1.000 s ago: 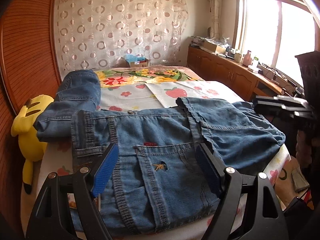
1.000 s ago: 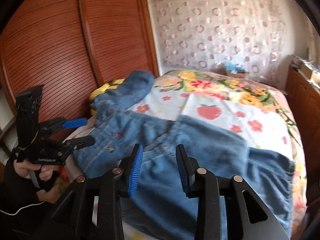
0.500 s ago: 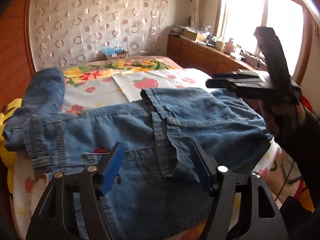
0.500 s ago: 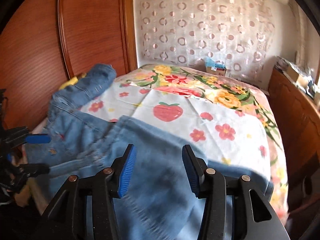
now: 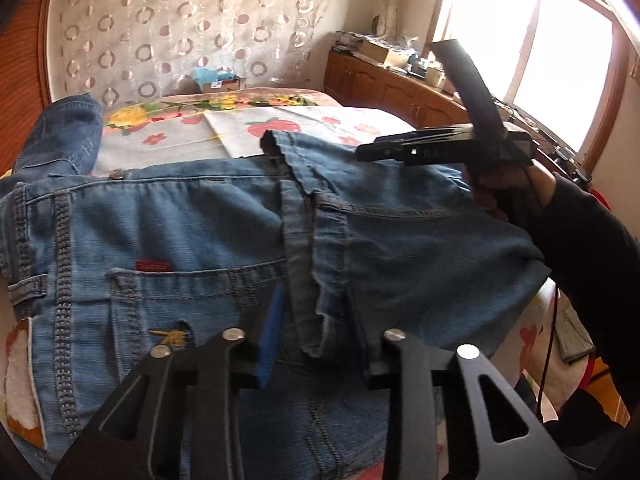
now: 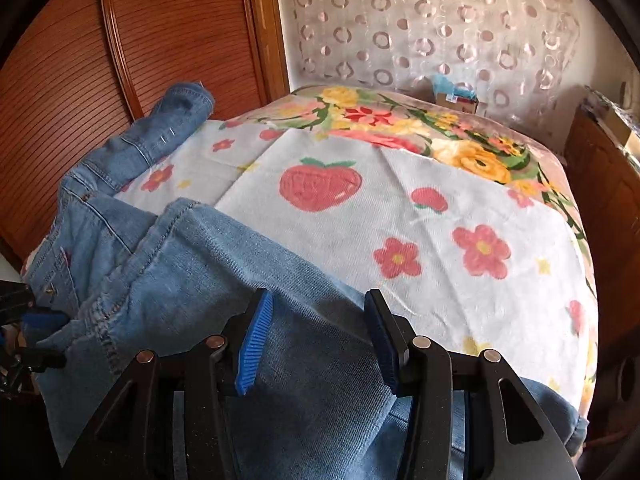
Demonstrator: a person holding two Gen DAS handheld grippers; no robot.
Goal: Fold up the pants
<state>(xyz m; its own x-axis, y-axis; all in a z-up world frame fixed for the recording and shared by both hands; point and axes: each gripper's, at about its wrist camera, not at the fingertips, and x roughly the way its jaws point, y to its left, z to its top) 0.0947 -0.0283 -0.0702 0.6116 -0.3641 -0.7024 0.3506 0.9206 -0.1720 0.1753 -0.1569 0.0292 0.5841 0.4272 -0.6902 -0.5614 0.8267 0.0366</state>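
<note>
Blue denim pants [image 5: 192, 240] lie across the near end of the bed, back pocket up, with the legs folded over toward the waist; a hem edge [image 5: 316, 312] lies on top at the middle. My left gripper [image 5: 316, 332] is open, its jaws on either side of that hem edge, low over the denim. My right gripper [image 6: 316, 336] is open and hovers just above the folded leg [image 6: 224, 280]. It also shows in the left wrist view [image 5: 440, 144], held in a gloved hand at the right. Another denim piece [image 6: 168, 128] lies at the far left.
The bed has a floral and strawberry blanket [image 6: 400, 208]. A wooden slatted wall [image 6: 80, 60] runs along the left. A wooden cabinet [image 5: 400, 88] with clutter stands under the window at the right. A small box [image 6: 456, 96] sits at the bed's far end.
My left gripper has moved right and down onto the hem edge and its jaws have narrowed. My right gripper has swung over the bed and lowered toward the folded leg.
</note>
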